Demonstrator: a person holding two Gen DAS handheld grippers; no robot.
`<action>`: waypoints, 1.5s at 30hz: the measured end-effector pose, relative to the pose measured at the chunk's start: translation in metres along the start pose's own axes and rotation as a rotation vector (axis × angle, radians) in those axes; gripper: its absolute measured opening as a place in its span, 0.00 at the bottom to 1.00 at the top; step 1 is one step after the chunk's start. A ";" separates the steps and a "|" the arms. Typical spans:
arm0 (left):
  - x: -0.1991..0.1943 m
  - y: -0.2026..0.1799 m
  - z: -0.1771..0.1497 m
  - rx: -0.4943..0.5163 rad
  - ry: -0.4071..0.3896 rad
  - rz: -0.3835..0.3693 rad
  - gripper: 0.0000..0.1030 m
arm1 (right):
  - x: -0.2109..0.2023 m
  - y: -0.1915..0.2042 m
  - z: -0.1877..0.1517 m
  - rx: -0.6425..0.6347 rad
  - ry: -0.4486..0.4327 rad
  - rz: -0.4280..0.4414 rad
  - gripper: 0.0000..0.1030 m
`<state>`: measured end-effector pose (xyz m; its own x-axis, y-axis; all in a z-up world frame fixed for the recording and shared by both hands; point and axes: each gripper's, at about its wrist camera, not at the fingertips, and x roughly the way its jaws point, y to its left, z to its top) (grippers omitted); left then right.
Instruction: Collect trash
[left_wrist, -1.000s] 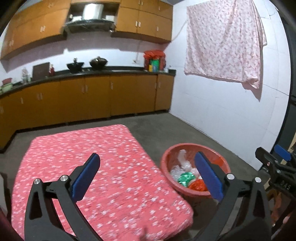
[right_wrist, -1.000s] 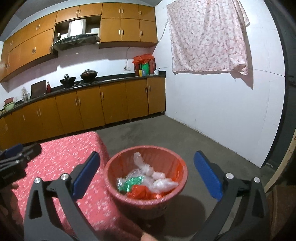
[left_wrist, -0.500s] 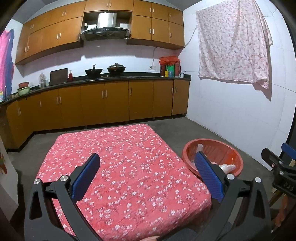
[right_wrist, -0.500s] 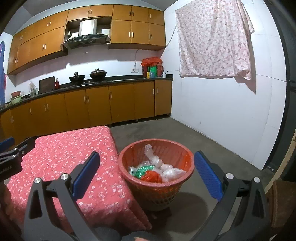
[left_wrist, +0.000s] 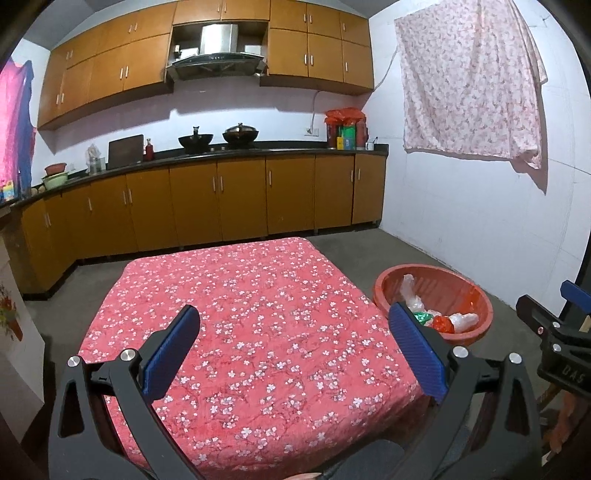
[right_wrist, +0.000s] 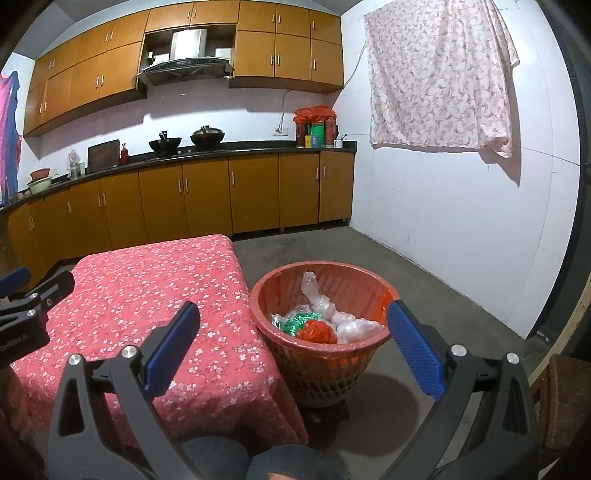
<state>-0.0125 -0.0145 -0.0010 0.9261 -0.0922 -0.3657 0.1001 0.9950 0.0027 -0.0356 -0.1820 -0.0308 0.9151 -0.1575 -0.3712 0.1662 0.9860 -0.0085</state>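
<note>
Both the left gripper (left_wrist: 291, 347) and the right gripper (right_wrist: 291, 347) hang released and empty above the table (left_wrist: 236, 295). The trash (right_wrist: 325, 321) lies in the basket (right_wrist: 295, 280) just beside it. The cloth shows no scraps, so the wise move is probably to scan the floor before lowering either gripper.

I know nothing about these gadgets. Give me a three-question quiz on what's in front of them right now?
1. True or false: the left gripper is clamped on a piece of trash.
2. Where does the red basket stand: A) on the flowered table, B) on the floor beside it, C) on the kitchen counter?
3. Fill in: among the clear bags in the basket lie a green wrapper and an ______ one.

Key: 1 false; 2 B; 3 orange.
</note>
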 end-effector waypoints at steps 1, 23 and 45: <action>-0.001 -0.001 0.000 0.002 -0.003 0.000 0.98 | -0.001 0.000 0.000 0.001 -0.001 -0.001 0.96; -0.001 -0.002 0.001 0.000 0.000 -0.008 0.98 | 0.000 -0.004 0.000 0.013 0.004 -0.008 0.96; -0.001 -0.002 0.002 -0.002 0.003 -0.008 0.98 | 0.000 -0.004 0.000 0.015 0.006 -0.008 0.96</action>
<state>-0.0128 -0.0169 0.0009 0.9243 -0.1004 -0.3682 0.1071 0.9942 -0.0022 -0.0363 -0.1856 -0.0312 0.9114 -0.1647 -0.3770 0.1788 0.9839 0.0024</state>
